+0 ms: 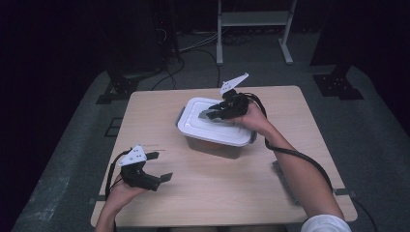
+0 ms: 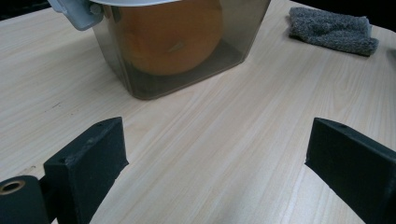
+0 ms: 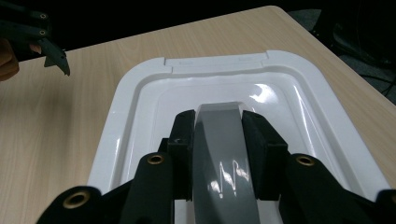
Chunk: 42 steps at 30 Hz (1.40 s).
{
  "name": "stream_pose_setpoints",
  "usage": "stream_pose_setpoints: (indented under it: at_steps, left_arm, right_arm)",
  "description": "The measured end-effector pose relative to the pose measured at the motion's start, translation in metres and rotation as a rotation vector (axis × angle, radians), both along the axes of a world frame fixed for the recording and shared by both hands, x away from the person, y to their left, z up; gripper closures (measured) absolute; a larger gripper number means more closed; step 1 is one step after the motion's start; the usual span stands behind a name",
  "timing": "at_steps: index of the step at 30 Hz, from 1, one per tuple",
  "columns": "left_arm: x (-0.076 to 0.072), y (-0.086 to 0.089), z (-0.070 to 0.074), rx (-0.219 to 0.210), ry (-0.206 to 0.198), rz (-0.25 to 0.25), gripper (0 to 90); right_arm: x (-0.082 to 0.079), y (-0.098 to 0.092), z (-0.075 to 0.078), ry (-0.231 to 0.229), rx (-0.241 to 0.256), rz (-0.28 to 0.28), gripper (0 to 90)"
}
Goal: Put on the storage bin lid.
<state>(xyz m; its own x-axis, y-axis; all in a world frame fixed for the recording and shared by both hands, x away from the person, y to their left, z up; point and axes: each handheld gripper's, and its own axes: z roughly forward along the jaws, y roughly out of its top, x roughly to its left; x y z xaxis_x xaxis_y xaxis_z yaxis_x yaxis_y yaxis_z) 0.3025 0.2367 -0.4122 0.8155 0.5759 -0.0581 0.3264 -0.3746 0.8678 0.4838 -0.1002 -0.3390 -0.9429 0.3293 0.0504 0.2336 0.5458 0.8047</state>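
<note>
I see the box mid-table, lid on top, my right gripper over it, left gripper near-left, cloth right.

The box was smoky translucent brown with something orange inside, its lid glossy white with a grey handle, the cloth speckled grey, both grippers' jaws matt black, and the tabletop pale wood with fine grain.

Bare table is lying open around the left gripper; the box and grey cloth are standing ahead.
</note>
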Motion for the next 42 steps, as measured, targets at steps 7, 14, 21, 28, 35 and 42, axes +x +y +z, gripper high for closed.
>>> stream_pose_setpoints:
  at_steps: [7, 14, 21, 28, 35, 42]
  left_arm:
    - [0.002, -0.001, 0.0, -0.003, -0.001, -0.005, 4.2]
    - [0.004, -0.004, 0.001, -0.004, -0.006, -0.016, 4.2]
    - [0.005, -0.007, -0.001, 0.005, -0.002, -0.025, 4.1]
    - [0.005, -0.007, 0.0, 0.0, -0.002, -0.022, 4.1]
    - [0.005, -0.008, -0.001, 0.004, -0.002, -0.023, 4.0]
    - [0.005, -0.007, -0.001, 0.004, -0.003, -0.018, 4.0]
  right_arm:
    - [-0.002, -0.004, 0.002, 0.004, 0.008, -0.006, 55.0]
    - [-0.009, -0.011, 0.009, 0.002, 0.027, -0.019, 45.8]
    - [-0.019, -0.023, 0.019, -0.015, 0.046, -0.034, 41.5]
    - [-0.025, -0.037, 0.024, -0.019, 0.056, -0.05, 39.4]
    - [-0.034, -0.049, 0.028, -0.021, 0.065, -0.057, 37.1]
    - [-0.046, -0.062, 0.028, -0.025, 0.054, -0.055, 36.4]
